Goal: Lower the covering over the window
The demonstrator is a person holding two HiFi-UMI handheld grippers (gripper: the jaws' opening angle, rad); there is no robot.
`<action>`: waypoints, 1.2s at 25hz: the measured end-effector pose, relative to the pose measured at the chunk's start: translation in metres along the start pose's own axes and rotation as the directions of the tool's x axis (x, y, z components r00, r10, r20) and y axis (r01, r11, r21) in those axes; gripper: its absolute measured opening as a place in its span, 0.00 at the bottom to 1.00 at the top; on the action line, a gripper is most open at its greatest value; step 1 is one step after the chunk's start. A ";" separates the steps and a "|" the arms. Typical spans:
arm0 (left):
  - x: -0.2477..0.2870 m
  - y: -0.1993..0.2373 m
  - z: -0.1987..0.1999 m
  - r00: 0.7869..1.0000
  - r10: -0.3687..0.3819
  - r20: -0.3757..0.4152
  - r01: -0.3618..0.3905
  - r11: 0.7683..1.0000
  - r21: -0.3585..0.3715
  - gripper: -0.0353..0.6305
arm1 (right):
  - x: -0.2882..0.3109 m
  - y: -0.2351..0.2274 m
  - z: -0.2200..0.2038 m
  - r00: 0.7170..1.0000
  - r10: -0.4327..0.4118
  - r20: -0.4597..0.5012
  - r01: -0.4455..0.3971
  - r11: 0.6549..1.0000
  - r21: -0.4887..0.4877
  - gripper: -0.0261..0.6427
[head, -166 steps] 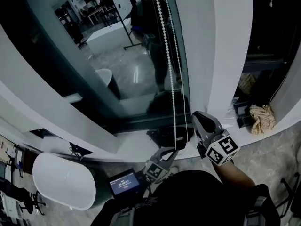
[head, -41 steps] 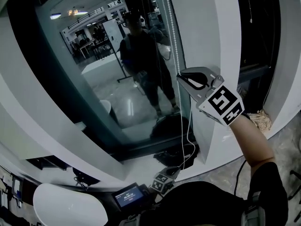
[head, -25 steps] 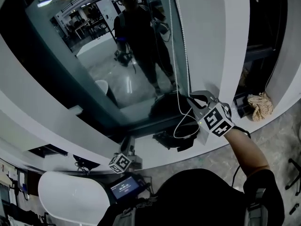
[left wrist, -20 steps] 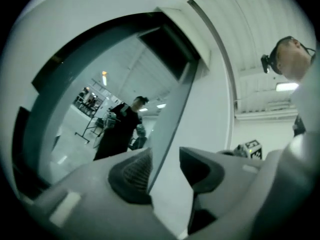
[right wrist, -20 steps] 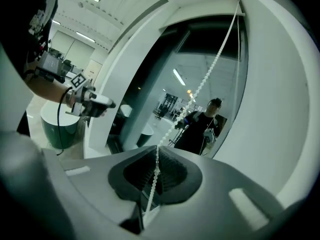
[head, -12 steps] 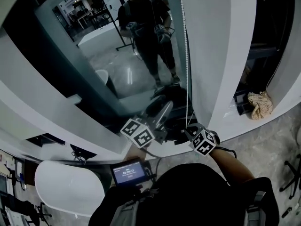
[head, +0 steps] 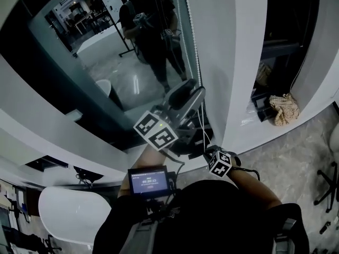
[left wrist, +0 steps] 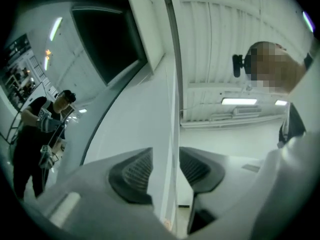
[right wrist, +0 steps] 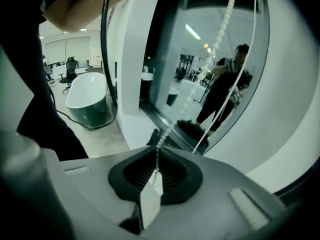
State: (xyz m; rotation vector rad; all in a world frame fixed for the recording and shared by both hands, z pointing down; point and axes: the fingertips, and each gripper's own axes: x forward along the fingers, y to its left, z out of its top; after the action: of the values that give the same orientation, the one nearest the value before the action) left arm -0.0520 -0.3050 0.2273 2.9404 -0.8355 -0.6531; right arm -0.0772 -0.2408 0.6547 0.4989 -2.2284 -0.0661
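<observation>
The window (head: 106,62) takes up most of the head view, its glass bare in everything shown, so the covering (somewhere above the frame, out of sight) looks far from down. The bead chain (head: 189,41) that works it hangs along the pane's right edge, beside the white pillar (head: 222,62). The step in hand reads as a hand-over-hand haul on that chain. The left claw (head: 192,92) is raised beside the chain, its jaws spread around a thin upright line, probably 1 strand, not yet pinched. The right claw (head: 207,151) sits low, pressed together on the chain, the beads running straight into its pads. Next, the left claw should close on that strand higher up before the right lets go.
</observation>
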 end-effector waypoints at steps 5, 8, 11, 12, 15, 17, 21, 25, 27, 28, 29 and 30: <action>0.013 -0.016 -0.004 0.996 -0.084 -0.005 0.084 0.996 -0.016 0.32 | 0.032 0.049 -0.076 0.974 0.158 -0.159 -0.146 0.986 0.085 0.06; 0.020 -0.033 -0.002 0.989 -0.147 -0.002 0.147 0.989 -0.007 0.32 | 0.035 0.056 -0.080 0.965 0.189 -0.182 -0.177 0.981 0.084 0.06; 0.022 -0.033 0.005 0.989 -0.146 0.019 0.146 0.989 -0.001 0.32 | 0.037 0.060 -0.076 0.960 0.200 -0.197 -0.194 0.980 0.051 0.06; 0.021 -0.031 0.006 0.990 -0.136 0.025 0.135 0.991 0.009 0.25 | 0.037 0.062 -0.078 0.958 0.206 -0.201 -0.200 0.979 0.049 0.06; 0.016 -0.024 0.006 0.994 -0.098 0.038 0.098 0.995 0.022 0.08 | 0.036 0.063 -0.084 0.957 0.217 -0.193 -0.206 0.976 0.074 0.06; 0.011 -0.016 0.006 0.996 -0.075 0.038 0.075 0.997 0.012 0.07 | 0.037 0.060 -0.087 0.956 0.222 -0.194 -0.207 0.974 0.095 0.06; -0.003 0.006 -0.002 1.000 -0.009 0.010 0.009 1.000 0.001 0.07 | 0.039 0.059 -0.103 0.955 0.219 -0.198 -0.183 0.965 0.186 0.07; -0.020 0.036 -0.034 0.994 0.087 -0.060 -0.084 0.995 0.050 0.07 | 0.023 0.034 -0.100 0.993 0.115 -0.033 -0.095 0.922 0.377 0.13; -0.033 0.053 -0.066 0.984 0.135 -0.118 -0.127 0.989 0.079 0.07 | 0.004 0.010 -0.092 0.996 0.013 0.087 -0.055 0.867 0.496 0.17; -0.041 0.060 -0.084 0.974 0.163 -0.156 -0.152 0.985 0.083 0.07 | -0.007 -0.001 -0.088 0.988 -0.039 0.149 -0.051 0.831 0.554 0.20; -0.050 0.066 -0.104 0.962 0.191 -0.196 -0.178 0.981 0.083 0.07 | -0.021 -0.012 -0.084 0.973 -0.091 0.212 -0.059 0.791 0.609 0.22; -0.059 0.070 -0.124 0.948 0.214 -0.237 -0.200 0.976 0.082 0.07 | -0.037 -0.024 -0.077 0.952 -0.143 0.272 -0.075 0.751 0.656 0.22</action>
State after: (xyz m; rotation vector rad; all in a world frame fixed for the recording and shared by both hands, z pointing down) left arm -0.0834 -0.3472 0.3721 2.8438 -1.1287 -0.2520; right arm 0.0094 -0.2397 0.6728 0.9689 -2.5160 0.7086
